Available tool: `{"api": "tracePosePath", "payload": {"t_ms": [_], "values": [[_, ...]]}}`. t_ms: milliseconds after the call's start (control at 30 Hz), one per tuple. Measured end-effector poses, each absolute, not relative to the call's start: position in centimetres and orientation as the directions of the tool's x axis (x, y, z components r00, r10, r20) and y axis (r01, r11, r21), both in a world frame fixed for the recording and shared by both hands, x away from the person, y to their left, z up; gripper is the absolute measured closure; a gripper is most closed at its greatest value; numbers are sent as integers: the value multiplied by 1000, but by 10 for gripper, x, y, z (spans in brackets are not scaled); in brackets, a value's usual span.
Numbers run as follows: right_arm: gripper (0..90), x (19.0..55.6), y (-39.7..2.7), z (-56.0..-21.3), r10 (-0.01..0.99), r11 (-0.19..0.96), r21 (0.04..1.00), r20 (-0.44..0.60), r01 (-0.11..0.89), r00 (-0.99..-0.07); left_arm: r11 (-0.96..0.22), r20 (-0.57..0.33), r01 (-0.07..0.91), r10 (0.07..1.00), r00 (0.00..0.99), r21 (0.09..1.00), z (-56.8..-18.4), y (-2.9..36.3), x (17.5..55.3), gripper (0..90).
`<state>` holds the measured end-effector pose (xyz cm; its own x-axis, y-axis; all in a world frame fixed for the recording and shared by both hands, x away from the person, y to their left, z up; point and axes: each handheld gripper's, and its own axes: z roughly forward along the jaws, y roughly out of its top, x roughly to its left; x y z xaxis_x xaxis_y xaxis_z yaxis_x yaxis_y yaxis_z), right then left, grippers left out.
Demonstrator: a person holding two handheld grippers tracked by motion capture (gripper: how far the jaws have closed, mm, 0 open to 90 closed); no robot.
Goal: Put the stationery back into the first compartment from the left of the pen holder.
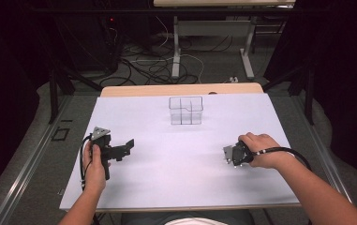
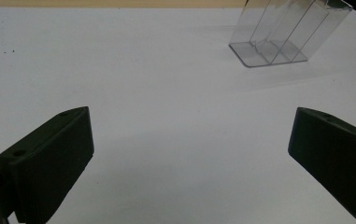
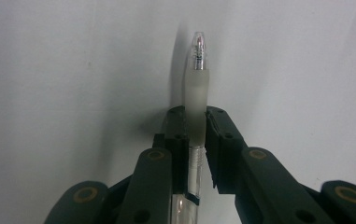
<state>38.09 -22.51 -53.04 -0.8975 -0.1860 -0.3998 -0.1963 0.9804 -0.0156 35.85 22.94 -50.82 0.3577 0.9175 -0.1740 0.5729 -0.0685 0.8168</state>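
A clear pen (image 3: pixel 195 88) with a frosted grip and clear cap is pinched between the jaws of my right gripper (image 3: pixel 195 122), just above the white table sheet. In the high view my right gripper (image 1: pixel 232 155) sits at the right of the sheet, tilted down, with a hand around it. My left gripper (image 1: pixel 128 145) rests at the left of the sheet, jaws wide apart with nothing between them; its two black fingers (image 2: pixel 49 163) frame bare sheet. A clear plastic divided holder (image 1: pixel 186 110) stands upright at the back centre, and that holder (image 2: pixel 283 32) lies ahead and to the right in the left gripper view.
The white sheet (image 1: pixel 167 154) covers the table, with a wooden edge (image 1: pixel 181 89) at the back. Beyond it are table legs and loose cables on the floor (image 1: pixel 167 61). Black frame struts stand at both sides.
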Motion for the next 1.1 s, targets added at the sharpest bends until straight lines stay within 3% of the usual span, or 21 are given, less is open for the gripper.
{"api": "tracePosePath", "payload": {"t_ms": [433,567,767,933,1100], "values": [[798,384,-217,-514,-105,985,62,-511,-159,-853,-72,-173,576,917,359,814,-508,229,359,2],[799,384,-212,-510,-44,973,158,-584,-166,-811,-73,-173,577,917,360,813,-509,229,359,2],[799,385,-203,-492,80,951,283,-613,-124,-786,-75,-171,576,917,361,814,-509,229,359,2],[799,387,-199,-479,215,909,413,-561,-45,-799,-77,-170,577,917,362,813,-509,229,359,2],[799,390,-198,-470,270,868,495,-531,-35,-803,-77,-170,577,916,362,813,-509,229,359,2]]}}
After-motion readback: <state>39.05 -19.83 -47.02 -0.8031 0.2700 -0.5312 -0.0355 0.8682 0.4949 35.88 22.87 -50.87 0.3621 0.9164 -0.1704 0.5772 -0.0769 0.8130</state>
